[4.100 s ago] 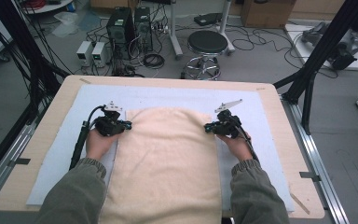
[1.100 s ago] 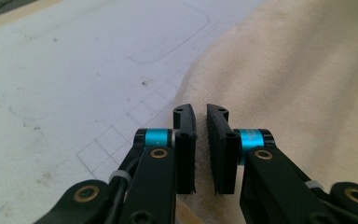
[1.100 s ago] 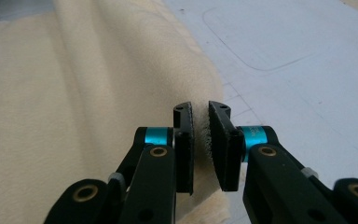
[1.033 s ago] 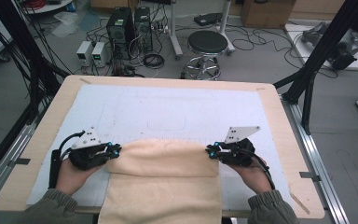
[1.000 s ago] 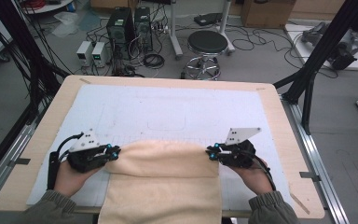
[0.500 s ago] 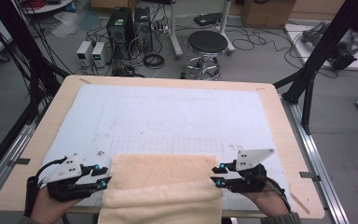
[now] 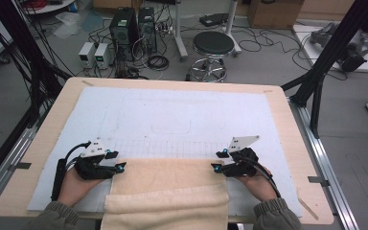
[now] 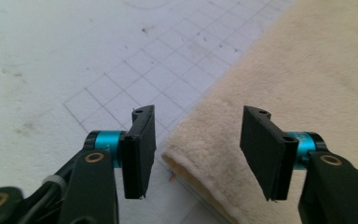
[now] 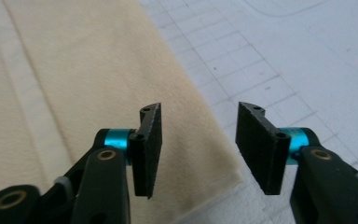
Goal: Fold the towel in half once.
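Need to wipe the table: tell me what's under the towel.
The towel lies folded on the white mat; a lower layer shows at its corner. Anything beneath is covered.

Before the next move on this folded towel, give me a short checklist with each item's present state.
1. Left gripper released: ok, jaws have just been opening, pads clear of the towel corner between them.
2. Right gripper released: ok, jaws have just been opening, nothing pinched.
3. Fold lies flat on the white mat: ok.
4. Folded edges aligned: cannot tell.
5. Towel fully on the table: not ok, its near end hangs over the front edge.
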Action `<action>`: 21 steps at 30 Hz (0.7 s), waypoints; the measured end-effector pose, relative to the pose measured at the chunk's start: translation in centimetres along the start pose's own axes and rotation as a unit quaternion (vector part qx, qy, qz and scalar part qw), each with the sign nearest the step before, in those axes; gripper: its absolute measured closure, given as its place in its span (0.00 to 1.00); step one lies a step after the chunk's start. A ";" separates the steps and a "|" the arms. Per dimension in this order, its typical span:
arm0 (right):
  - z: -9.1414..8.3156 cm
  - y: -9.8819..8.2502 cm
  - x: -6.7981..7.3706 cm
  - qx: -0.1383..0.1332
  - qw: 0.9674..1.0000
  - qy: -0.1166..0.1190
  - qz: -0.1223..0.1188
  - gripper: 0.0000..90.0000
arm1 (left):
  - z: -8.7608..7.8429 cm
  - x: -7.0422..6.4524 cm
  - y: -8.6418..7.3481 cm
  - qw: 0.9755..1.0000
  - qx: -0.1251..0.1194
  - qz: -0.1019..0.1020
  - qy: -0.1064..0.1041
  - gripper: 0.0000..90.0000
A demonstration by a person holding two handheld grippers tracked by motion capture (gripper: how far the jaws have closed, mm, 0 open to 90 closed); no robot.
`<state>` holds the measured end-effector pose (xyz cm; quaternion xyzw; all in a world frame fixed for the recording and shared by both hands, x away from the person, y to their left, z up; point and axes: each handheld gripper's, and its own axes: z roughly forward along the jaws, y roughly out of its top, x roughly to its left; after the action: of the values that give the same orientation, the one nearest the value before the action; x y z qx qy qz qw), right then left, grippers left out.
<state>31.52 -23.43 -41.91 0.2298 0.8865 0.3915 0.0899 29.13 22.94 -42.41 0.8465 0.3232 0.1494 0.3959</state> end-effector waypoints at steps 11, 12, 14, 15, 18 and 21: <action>1.8 -0.8 -0.5 0.028 0.998 0.055 0.026 0.82 | 1.3 0.9 -0.4 0.998 0.031 -0.026 -0.051 0.80; 1.8 -0.7 -0.3 0.027 0.998 0.059 0.017 0.86 | 1.3 0.8 -0.3 0.998 0.031 -0.024 -0.049 0.84; 1.8 -0.6 -0.1 0.029 0.998 0.057 0.003 0.89 | 1.2 0.7 -0.1 0.998 0.032 -0.020 -0.043 0.90; 1.7 -0.6 -0.2 0.029 0.998 0.058 0.003 0.89 | 1.2 0.7 0.0 0.999 0.029 -0.019 -0.039 0.91; 1.6 -0.4 -0.5 0.027 0.998 0.052 -0.002 0.90 | 1.3 1.1 0.7 0.999 0.015 -0.024 -0.018 0.93; 1.3 0.6 -1.3 0.023 0.999 0.023 -0.003 0.91 | 1.6 1.9 2.5 0.999 -0.006 -0.030 0.011 0.94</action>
<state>33.32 -22.89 -42.39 0.2201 0.8978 0.3757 0.0659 32.41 22.06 -41.57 0.8325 0.3517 0.1486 0.4013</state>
